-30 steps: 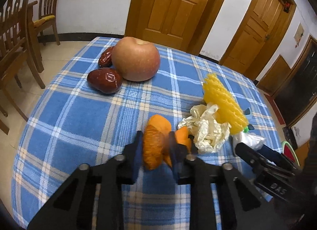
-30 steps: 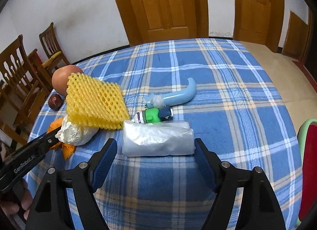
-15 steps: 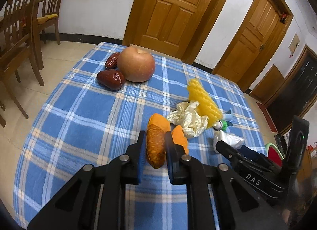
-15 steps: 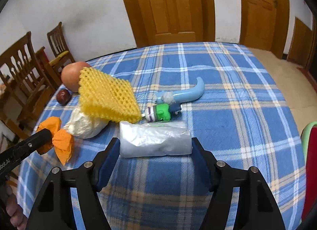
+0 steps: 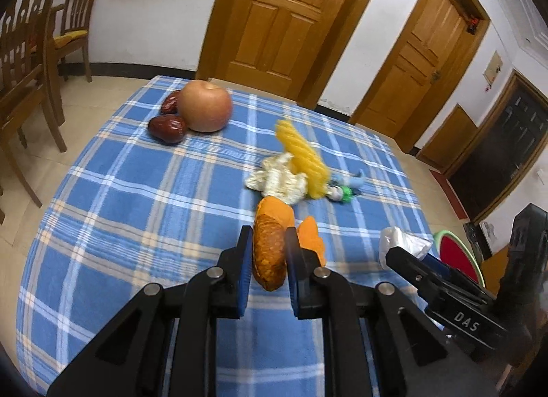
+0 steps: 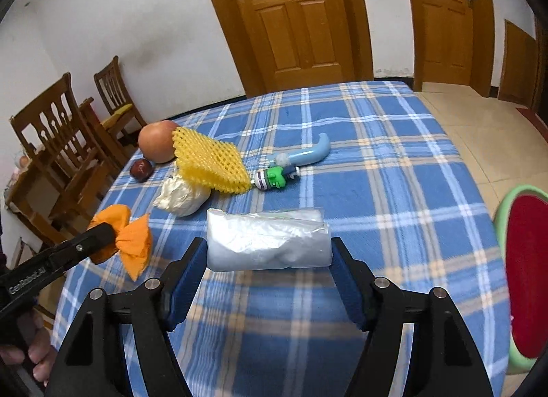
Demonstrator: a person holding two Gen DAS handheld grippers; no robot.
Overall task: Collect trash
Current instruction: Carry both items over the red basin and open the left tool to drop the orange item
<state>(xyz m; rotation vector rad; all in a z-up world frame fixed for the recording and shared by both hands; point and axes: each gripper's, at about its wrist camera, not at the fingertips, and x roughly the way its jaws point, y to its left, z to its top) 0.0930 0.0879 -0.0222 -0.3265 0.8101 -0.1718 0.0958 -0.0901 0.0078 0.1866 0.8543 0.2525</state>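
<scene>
Plaid-clothed desk [image 6: 394,164]: we see left tongs [image 5: 269,253] clamped on orange peel [image 5: 270,246], now lifted clear; right tongs [image 6: 269,260] have just closed onto the plastic roll [image 6: 267,239]. Both ready for binning.

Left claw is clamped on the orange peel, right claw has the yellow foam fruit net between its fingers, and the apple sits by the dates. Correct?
Not quite. The right claw holds the roll of clear plastic bags, not the yellow foam net, which lies on the tablecloth near the apple; the right wrist view shows this. The left claw does clamp the orange peel, and the apple sits by the dates.
</scene>
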